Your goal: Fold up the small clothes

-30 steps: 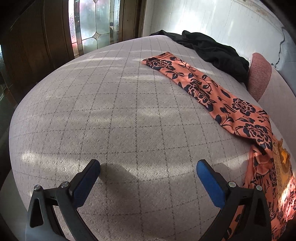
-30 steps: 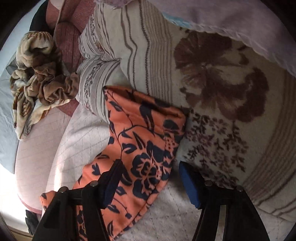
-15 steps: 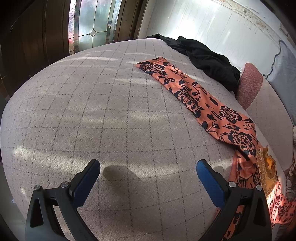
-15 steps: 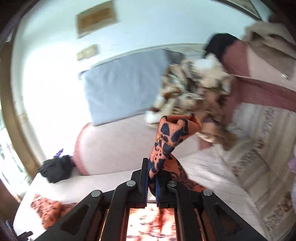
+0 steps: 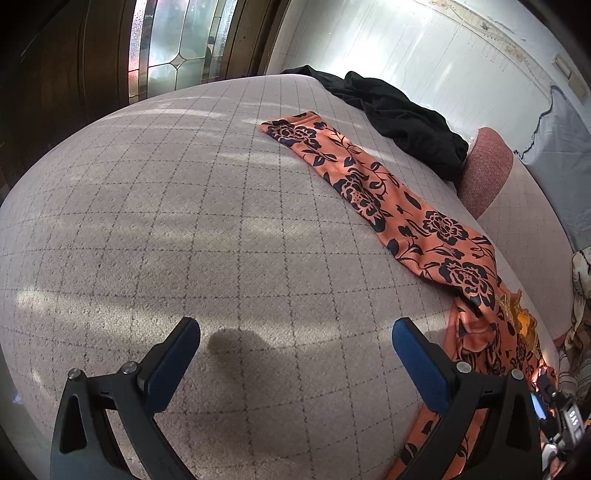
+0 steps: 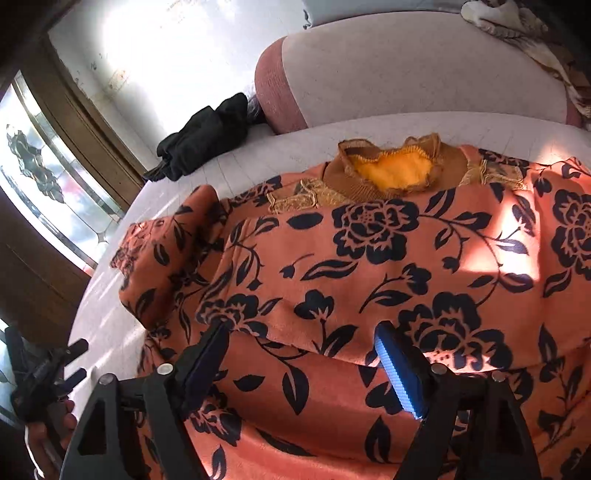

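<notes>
An orange top with a black flower print [image 6: 369, 258] lies spread on the bed, its yellow-lined collar [image 6: 391, 171] at the far side. One sleeve [image 5: 369, 192] stretches straight out across the grey checked cover [image 5: 184, 203]. The other sleeve is folded over the body, and its edge lies just ahead of my right gripper [image 6: 301, 332]. That gripper's jaws are opening just above the fabric, with nothing pinched between the pads. My left gripper [image 5: 295, 328] hovers open over bare cover, left of the top.
A black garment [image 5: 399, 114] is bunched at the far edge of the bed beside a pink bolster [image 5: 484, 170]. A leaded window [image 5: 173, 44] and dark wood panelling stand beyond. A crumpled patterned blanket [image 6: 517, 22] lies at the back right.
My right gripper shut on the sleeve by the pillows, swung it over and released it onto the top's body. The left gripper stayed in place, tilting only slightly.
</notes>
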Available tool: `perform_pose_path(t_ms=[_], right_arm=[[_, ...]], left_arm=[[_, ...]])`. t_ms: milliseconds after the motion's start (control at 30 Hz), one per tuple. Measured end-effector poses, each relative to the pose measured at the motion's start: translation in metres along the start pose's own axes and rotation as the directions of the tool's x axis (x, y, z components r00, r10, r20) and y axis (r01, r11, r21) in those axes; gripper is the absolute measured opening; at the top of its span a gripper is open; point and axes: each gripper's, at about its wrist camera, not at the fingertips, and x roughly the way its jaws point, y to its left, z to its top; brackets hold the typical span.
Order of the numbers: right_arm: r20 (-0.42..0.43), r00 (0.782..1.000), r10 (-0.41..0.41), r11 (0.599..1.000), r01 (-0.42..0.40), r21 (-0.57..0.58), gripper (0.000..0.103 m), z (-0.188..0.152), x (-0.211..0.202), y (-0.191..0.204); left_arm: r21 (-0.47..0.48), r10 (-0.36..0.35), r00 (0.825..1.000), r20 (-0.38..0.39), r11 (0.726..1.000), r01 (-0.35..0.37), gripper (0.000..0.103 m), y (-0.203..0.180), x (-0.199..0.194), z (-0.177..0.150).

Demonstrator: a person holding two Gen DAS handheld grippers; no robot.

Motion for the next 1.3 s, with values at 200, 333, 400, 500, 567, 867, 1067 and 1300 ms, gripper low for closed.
perform_pose_path(t_ms=[200, 333, 400, 500, 567, 867, 1067, 1300], right_arm=[[0.249, 0.968, -0.023, 0.994, -0.004, 0.106, 0.087, 0.04, -0.099, -0.034], [0.268, 0.963, -0.027, 0.975, -0.034, 0.221, 0.088, 0.027, -0.134, -0.077], [0.238, 0.971, -0.026, 0.976, -0.028, 0.217, 0.088, 0.009, -0.136, -0.088], [0.207, 0.978, -0.012, 0.975, -0.034, 0.218, 0.088, -0.021, -0.133, -0.1], [0.212, 0.977, 0.01, 0.97, -0.061, 0.236, 0.088, -0.036, -0.131, -0.108], [0.264, 0.96, 0.096, 0.938, -0.176, 0.299, 0.088, -0.052, -0.126, -0.135], [0.259, 0.956, 0.136, 0.925, -0.216, 0.312, 0.088, -0.051, -0.117, -0.139], [0.278, 0.955, 0.104, 0.921, -0.198, 0.334, 0.088, -0.051, -0.122, -0.145]], left_arm=[[0.079, 0.012, 0.999, 0.035, 0.997, -0.014, 0.103, -0.014, -0.006, -0.002], [0.18, -0.15, 0.985, 0.085, 0.975, 0.133, 0.103, -0.043, -0.042, -0.011], [0.284, -0.255, 0.965, 0.053, 0.931, 0.231, 0.103, -0.076, -0.059, -0.022], [0.393, -0.371, 0.921, -0.117, 0.835, 0.386, 0.103, -0.141, -0.058, -0.038], [0.398, -0.406, 0.884, -0.231, 0.79, 0.466, 0.103, -0.181, -0.039, -0.045], [0.254, -0.249, 0.861, -0.443, 0.886, 0.387, 0.053, -0.232, 0.069, -0.048], [0.262, -0.214, 0.886, -0.411, 0.903, 0.34, 0.007, -0.228, 0.068, -0.042], [0.405, -0.171, 0.968, -0.183, 0.884, 0.233, 0.007, -0.218, 0.018, -0.044]])
